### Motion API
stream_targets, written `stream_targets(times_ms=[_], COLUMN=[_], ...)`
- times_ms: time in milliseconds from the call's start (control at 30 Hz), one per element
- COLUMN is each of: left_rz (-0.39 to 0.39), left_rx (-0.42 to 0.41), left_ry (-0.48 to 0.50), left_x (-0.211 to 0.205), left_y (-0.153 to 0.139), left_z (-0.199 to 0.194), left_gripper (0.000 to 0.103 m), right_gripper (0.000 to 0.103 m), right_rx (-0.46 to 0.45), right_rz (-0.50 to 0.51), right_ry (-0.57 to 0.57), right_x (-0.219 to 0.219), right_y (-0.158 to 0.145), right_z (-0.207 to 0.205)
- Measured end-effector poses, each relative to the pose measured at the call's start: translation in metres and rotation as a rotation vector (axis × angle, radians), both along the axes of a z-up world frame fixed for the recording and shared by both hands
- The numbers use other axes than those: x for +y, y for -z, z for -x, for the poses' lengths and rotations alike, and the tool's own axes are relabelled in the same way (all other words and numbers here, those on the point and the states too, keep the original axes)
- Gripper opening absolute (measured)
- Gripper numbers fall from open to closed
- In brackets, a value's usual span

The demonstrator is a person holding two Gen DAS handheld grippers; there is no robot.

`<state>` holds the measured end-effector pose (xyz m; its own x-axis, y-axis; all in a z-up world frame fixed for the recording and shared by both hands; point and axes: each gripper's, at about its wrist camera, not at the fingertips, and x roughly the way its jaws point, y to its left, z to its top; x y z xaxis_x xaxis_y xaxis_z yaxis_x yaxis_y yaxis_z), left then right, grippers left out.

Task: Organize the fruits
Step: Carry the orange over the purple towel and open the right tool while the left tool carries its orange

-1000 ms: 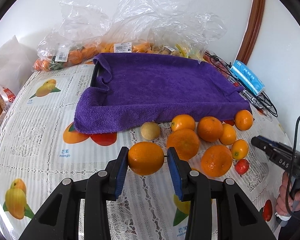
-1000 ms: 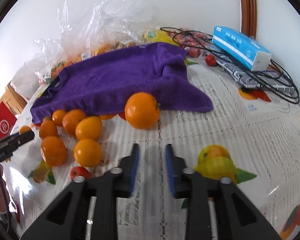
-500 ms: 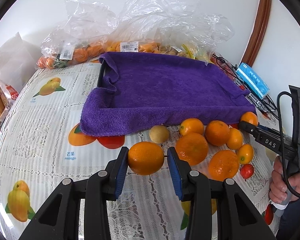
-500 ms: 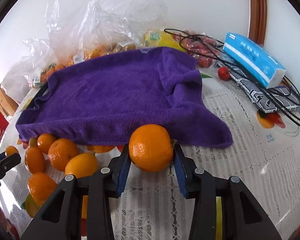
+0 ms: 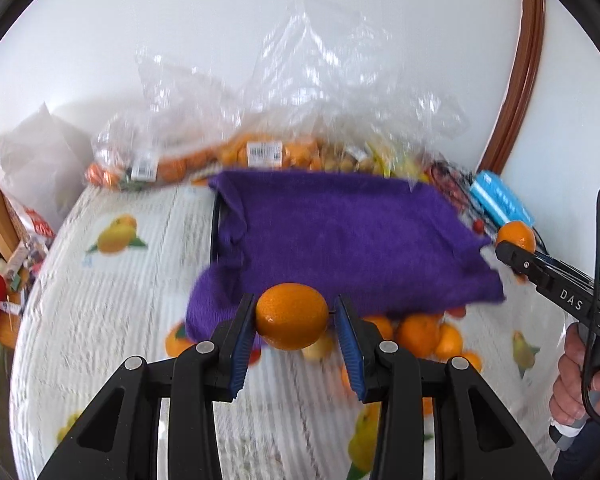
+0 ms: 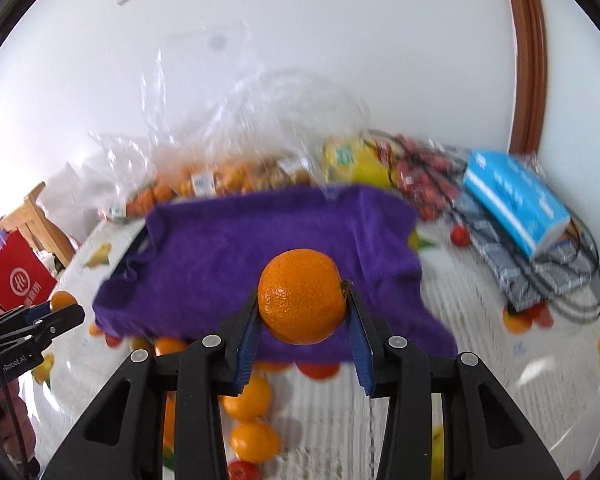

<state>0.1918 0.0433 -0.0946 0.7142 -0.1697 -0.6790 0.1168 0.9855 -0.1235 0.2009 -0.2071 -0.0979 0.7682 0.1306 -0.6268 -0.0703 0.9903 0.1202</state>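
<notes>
Two oranges are in the air at once, and the step in hand is judged to be the carry to the purple towel [image 5: 340,236], which appears to be draped over a dark tray near the far edge of the table [image 5: 112,304]. To do it well, each fruit is best lifted clear of the towel's raised near fold, brought over the flat middle and lowered until it rests before the grip is eased, since a round orange let go on the fold would likely roll back toward the loose oranges [image 5: 428,332] clustered below the towel's near edge. The two tools are best kept apart over the cloth, one fruit to each side. The left gripper [image 5: 296,322] is clamped on an orange [image 5: 291,316], its blue pads pressed to the fruit's sides, and is pitched down toward the towel's near-left corner. The right gripper [image 6: 303,312] is clenched on a larger orange [image 6: 302,296], stem end against the right-hand pad, angled down over the near edge of the cloth. In the left wrist view the right gripper [image 5: 510,246] is seen at the towel's right end, held by a hand [image 5: 580,384] low at the frame's right. Bagged fruit [image 5: 260,152] lies along the table's far edge, and a blue tissue pack [image 6: 516,200] sits on tangled cables toward the far-right corner.
</notes>
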Motion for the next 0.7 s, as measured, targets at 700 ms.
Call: stream_targets(times_ms=[700], left_rz=[0.005], left_rx=[-0.004], left_ry=[-0.034], left_x=[-0.006], left_y=[0.017], left_z=[-0.097], left_gripper=[0.037], right_gripper=[0.041], right_rx=[-0.008], right_rz=[0.030], right_ry=[0.032], right_x=[0.003], right_y=[0.012], right_z=[-0.089])
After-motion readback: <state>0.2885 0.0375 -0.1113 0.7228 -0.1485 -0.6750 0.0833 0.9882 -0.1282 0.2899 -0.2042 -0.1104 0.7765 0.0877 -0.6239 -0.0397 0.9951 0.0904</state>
